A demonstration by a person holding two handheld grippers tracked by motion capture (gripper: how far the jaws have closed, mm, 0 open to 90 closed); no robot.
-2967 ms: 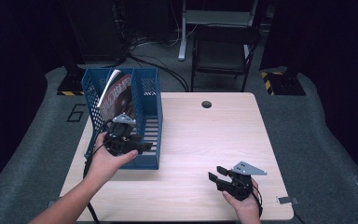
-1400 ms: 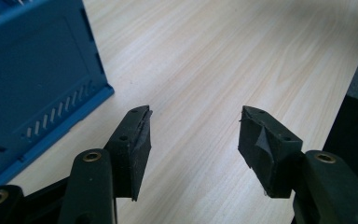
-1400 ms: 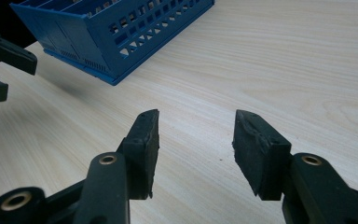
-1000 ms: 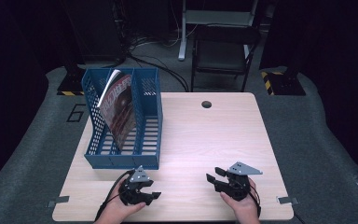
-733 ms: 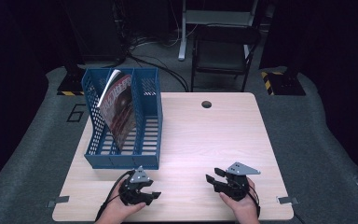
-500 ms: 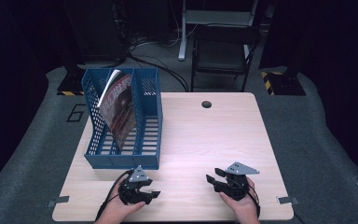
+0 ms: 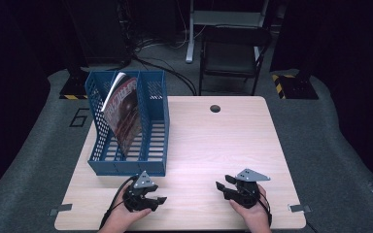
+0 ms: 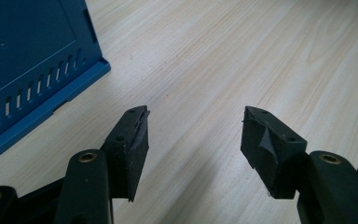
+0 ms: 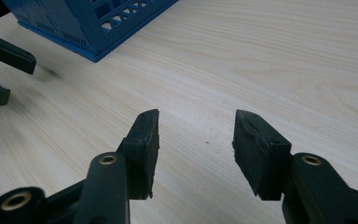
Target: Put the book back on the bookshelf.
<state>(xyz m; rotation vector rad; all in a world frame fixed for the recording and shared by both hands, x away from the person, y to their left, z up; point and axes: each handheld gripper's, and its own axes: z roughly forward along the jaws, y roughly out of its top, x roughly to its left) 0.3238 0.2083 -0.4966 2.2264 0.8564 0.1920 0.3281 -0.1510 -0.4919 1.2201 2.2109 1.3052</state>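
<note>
Magazine standing on edge, leaning, in middle slot of blue file rack at left rear of bench. Left gripper resting near front edge of bench, just in front of rack; jaws apart, nothing between them. Right gripper well to the right, jaws apart too, empty, low over bare wood. Filing judged done; step in hand a parked rest. To do well: keep both hands low and quiet, clear of rack's front wall, avoid nudging rack lest magazine tip further.
</note>
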